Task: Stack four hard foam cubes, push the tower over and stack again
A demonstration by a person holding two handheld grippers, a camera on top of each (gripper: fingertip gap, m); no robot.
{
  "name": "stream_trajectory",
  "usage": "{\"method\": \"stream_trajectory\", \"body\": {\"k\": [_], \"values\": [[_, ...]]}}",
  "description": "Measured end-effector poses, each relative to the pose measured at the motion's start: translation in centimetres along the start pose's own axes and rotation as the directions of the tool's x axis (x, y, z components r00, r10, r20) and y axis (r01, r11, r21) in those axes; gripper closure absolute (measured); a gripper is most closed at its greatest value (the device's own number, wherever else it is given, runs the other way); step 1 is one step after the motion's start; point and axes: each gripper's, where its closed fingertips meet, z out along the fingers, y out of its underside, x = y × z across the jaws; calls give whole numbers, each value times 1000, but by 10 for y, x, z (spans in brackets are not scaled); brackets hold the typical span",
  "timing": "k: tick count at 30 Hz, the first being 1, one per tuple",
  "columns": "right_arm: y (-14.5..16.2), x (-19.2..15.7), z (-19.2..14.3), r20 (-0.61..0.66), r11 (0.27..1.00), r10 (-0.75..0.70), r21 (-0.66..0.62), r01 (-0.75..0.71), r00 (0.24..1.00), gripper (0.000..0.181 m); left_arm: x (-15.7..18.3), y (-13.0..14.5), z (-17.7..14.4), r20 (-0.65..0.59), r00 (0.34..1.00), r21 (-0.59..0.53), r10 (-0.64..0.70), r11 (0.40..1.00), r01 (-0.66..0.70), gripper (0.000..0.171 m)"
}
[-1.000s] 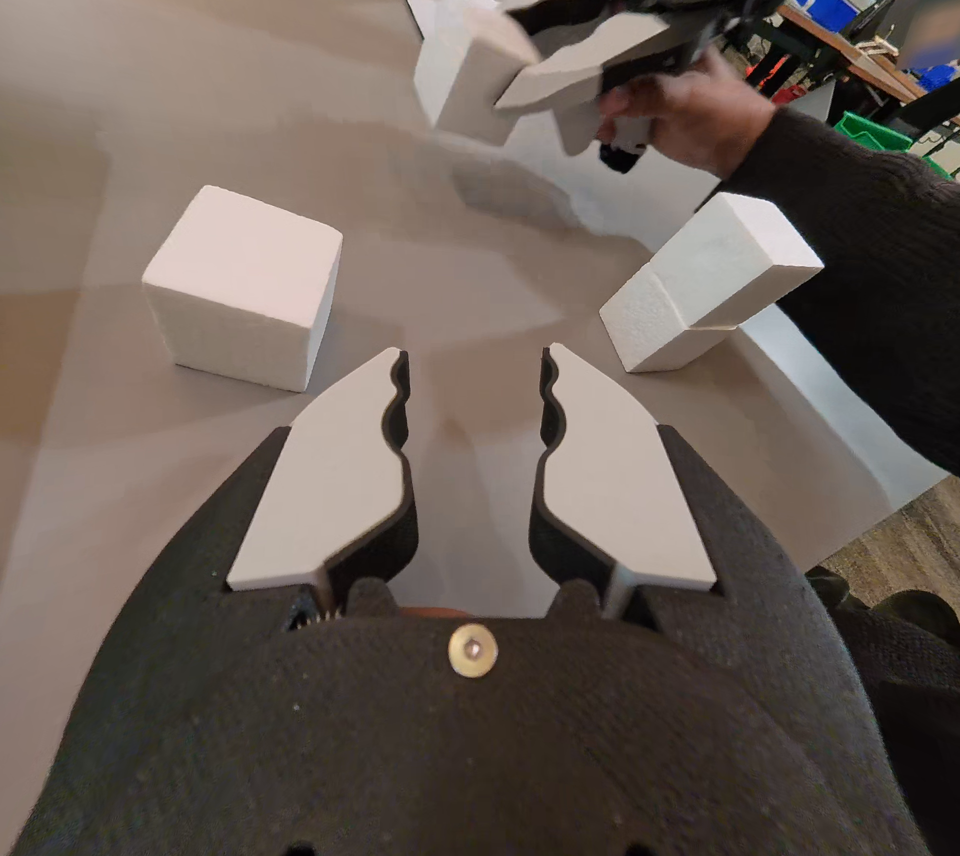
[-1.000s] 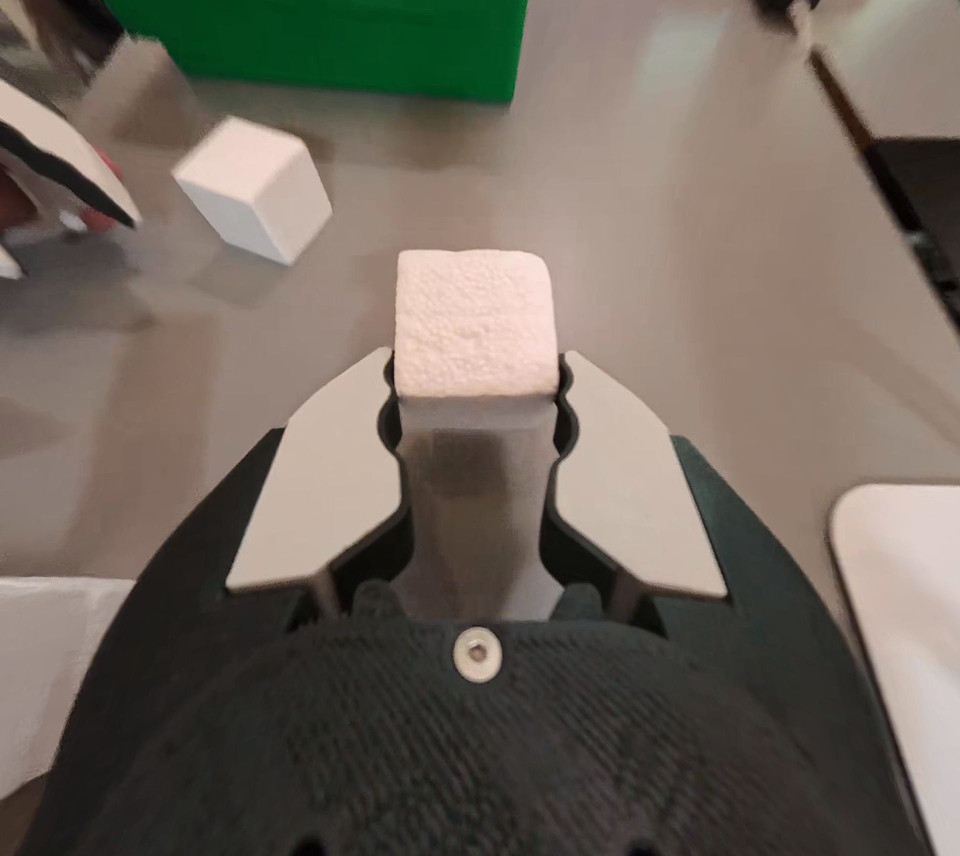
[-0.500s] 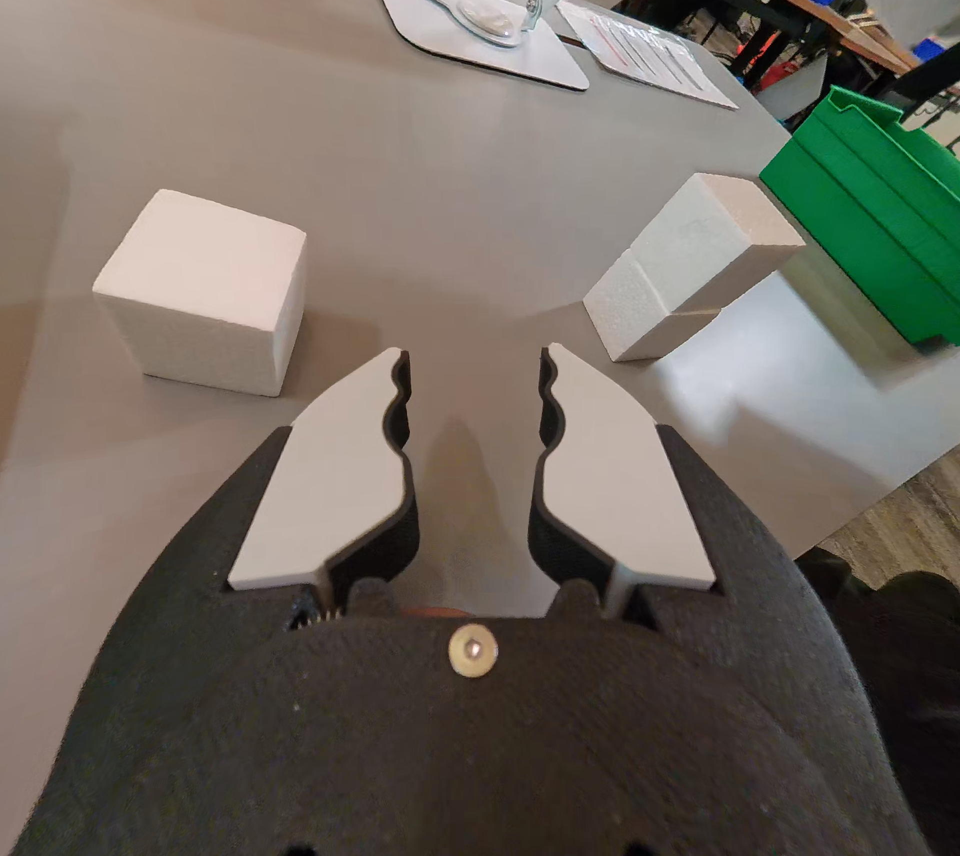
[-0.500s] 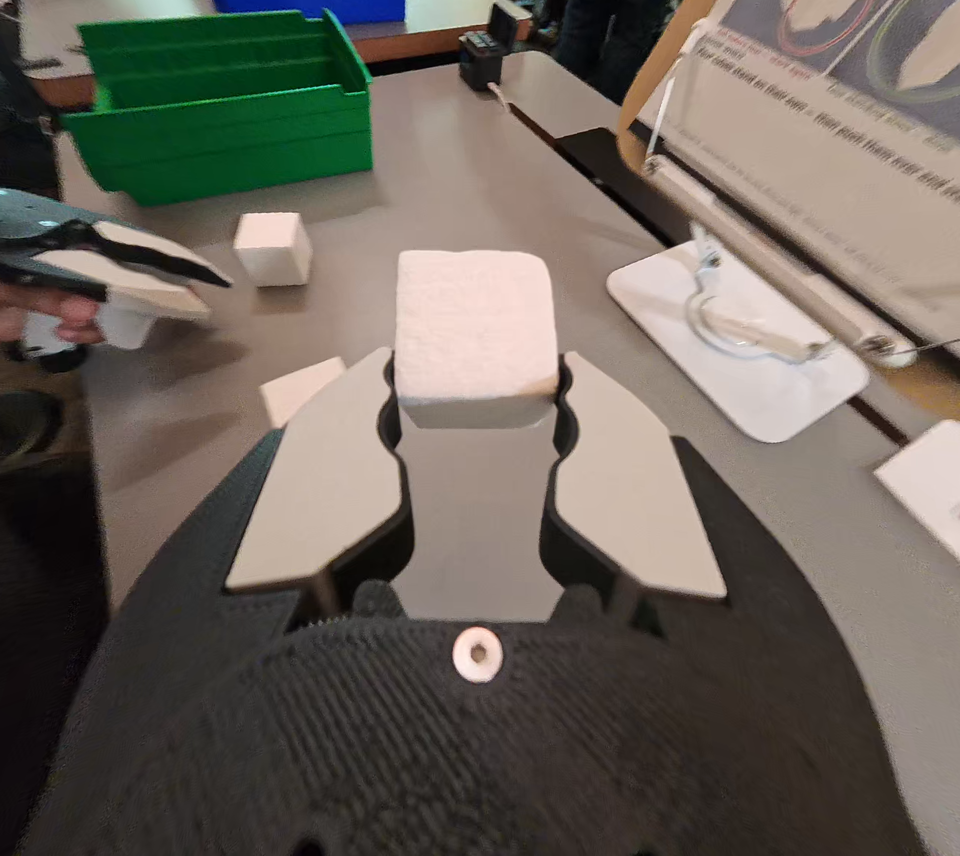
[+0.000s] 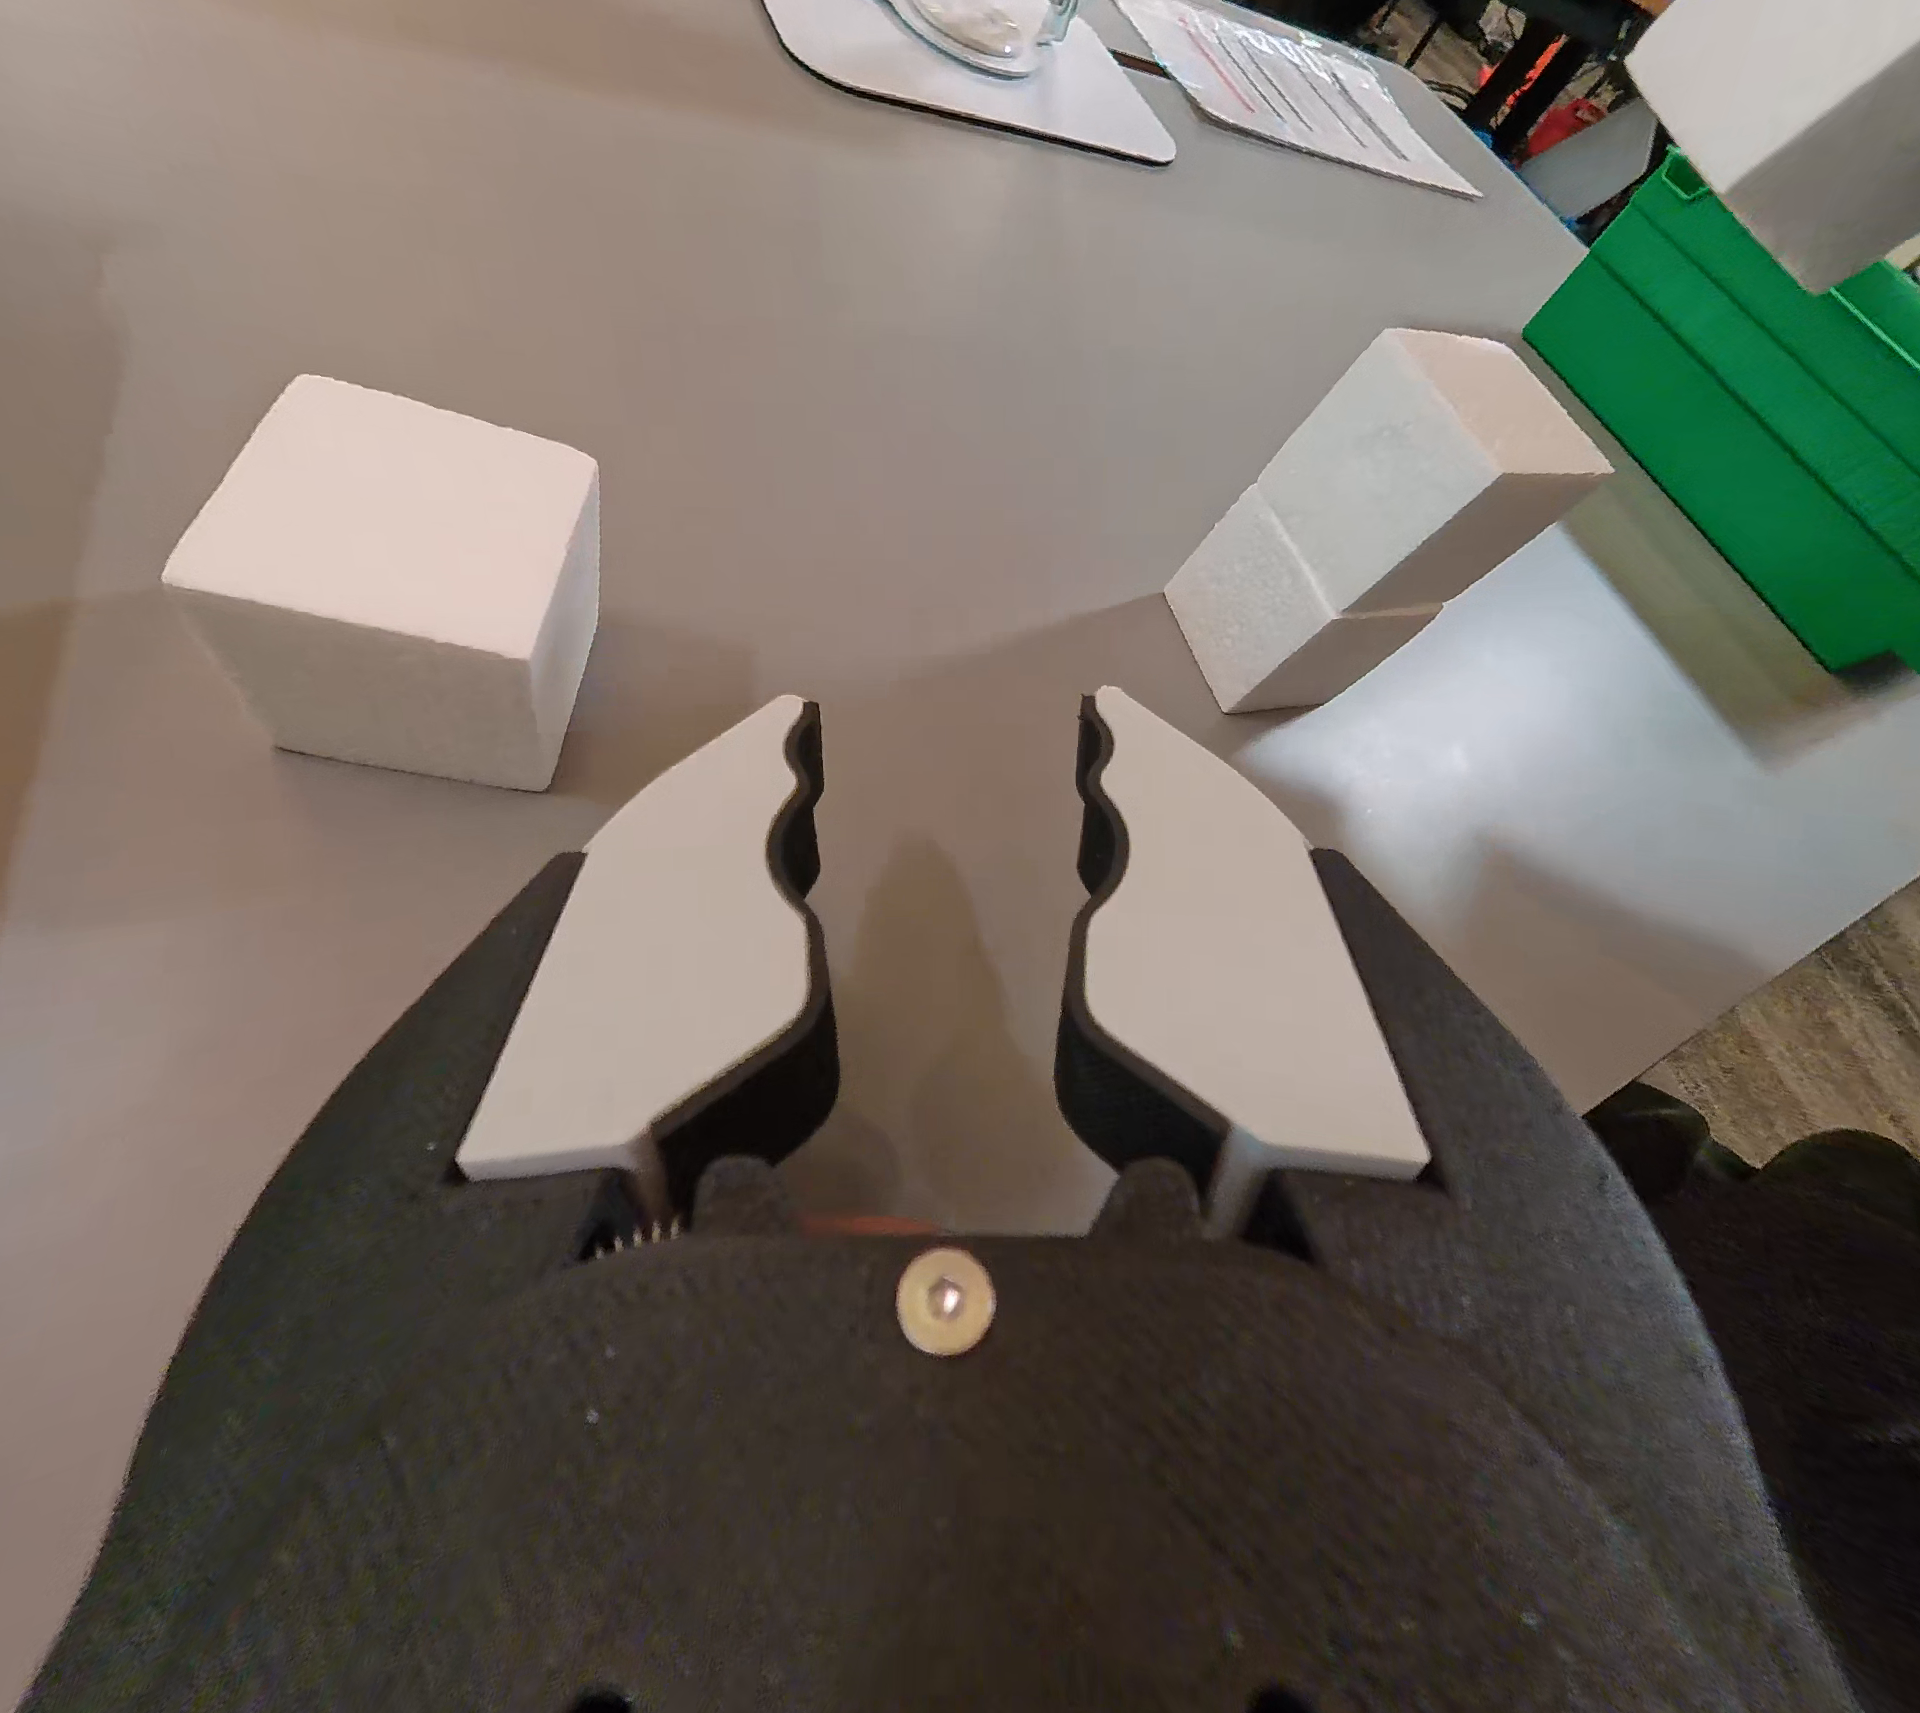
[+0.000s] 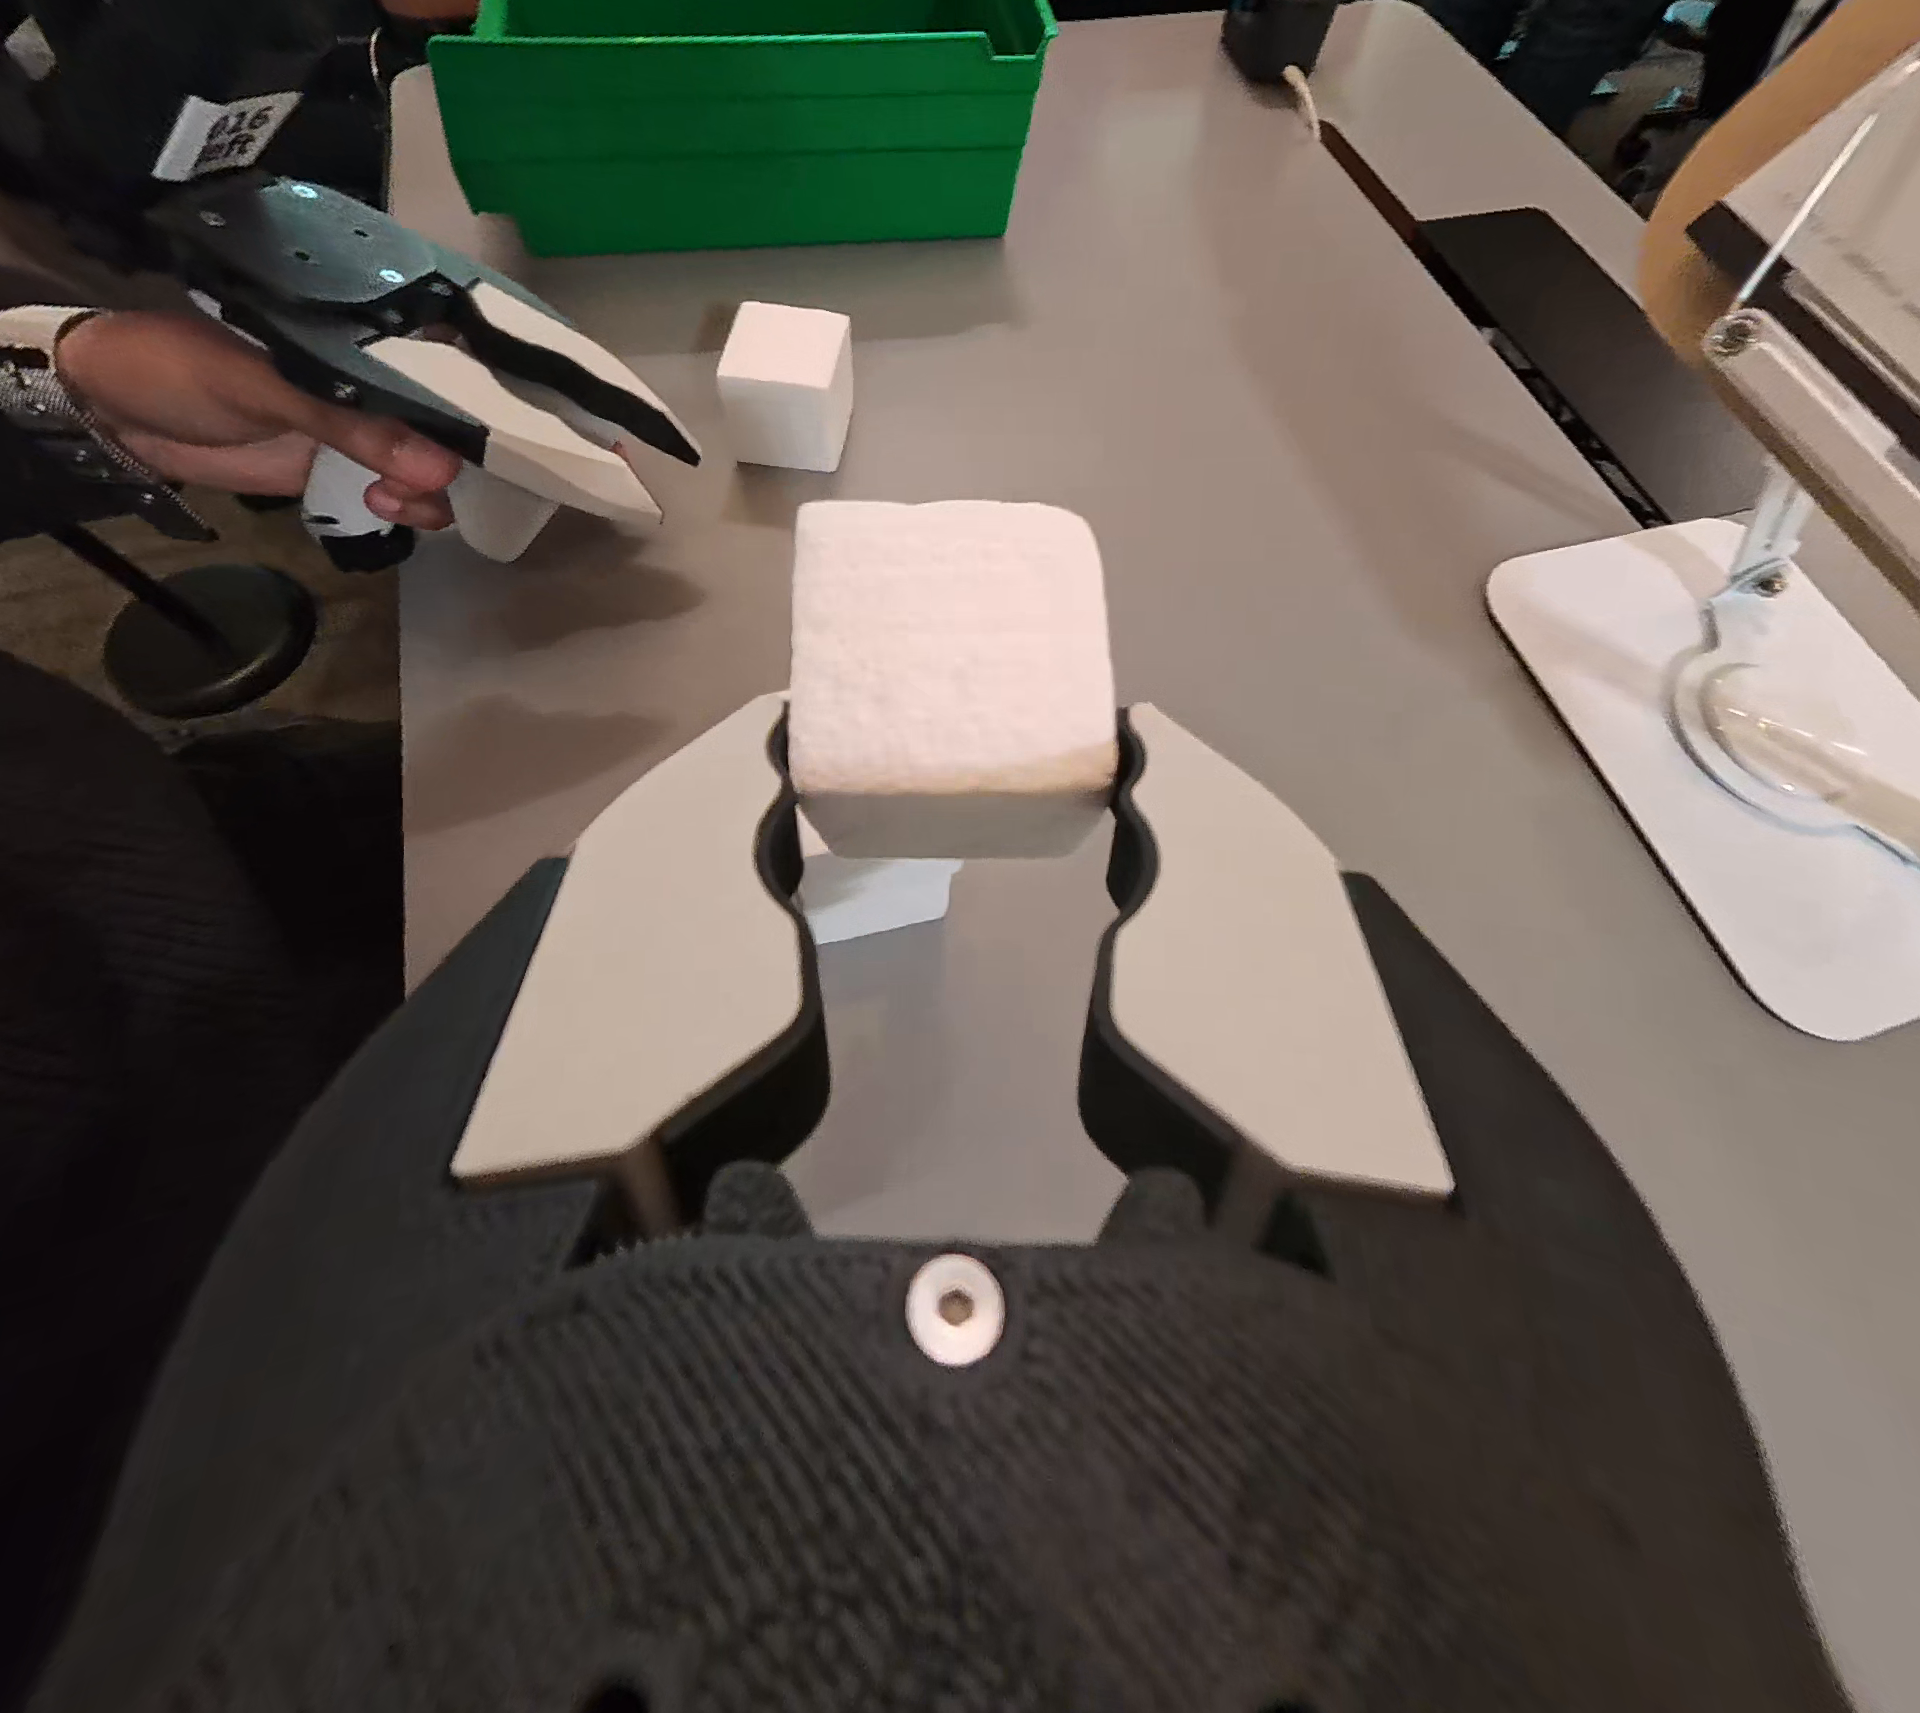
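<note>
White foam fills my right tool [image 6: 951,754]: its fingers are clamped on a foam cube [image 6: 945,666] lifted clear of the grey bench [image 6: 1247,437]. My left tool [image 5: 945,759] hangs spread and empty above the bench, between a single foam block [image 5: 395,572] and a stacked pair of blocks [image 5: 1382,500]. A green bin [image 6: 748,74] sits beyond. My judgement: keep the squeeze light and even, since foam dents easily, and hold the cube level.

White foam cube [image 6: 951,661] between right gripper [image 6: 951,754] fingertips
</note>
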Motion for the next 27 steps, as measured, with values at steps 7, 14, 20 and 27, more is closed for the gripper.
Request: {"method": "stream_trajectory", "body": {"k": [7, 14, 20, 27], "values": [[-7, -3, 3, -17, 1000, -20, 14, 20, 1000, 123, 0, 1, 0, -6, 1000, -3, -8, 1000, 8, 124], [-10, -9, 5, 4, 999, -23, 22, 23, 1000, 123, 0, 1, 0, -9, 1000, -7, -15, 1000, 15, 124], [-7, -16, 12, 22, 999, -47, -1, 47, 999, 123, 0, 2, 1, -12, 1000, -10, -20, 1000, 20, 124], [-8, -19, 14, 27, 998, -60, -4, 60, 998, 123, -1, 1, 1, -15, 999, -11, -31, 999, 31, 124]]}}
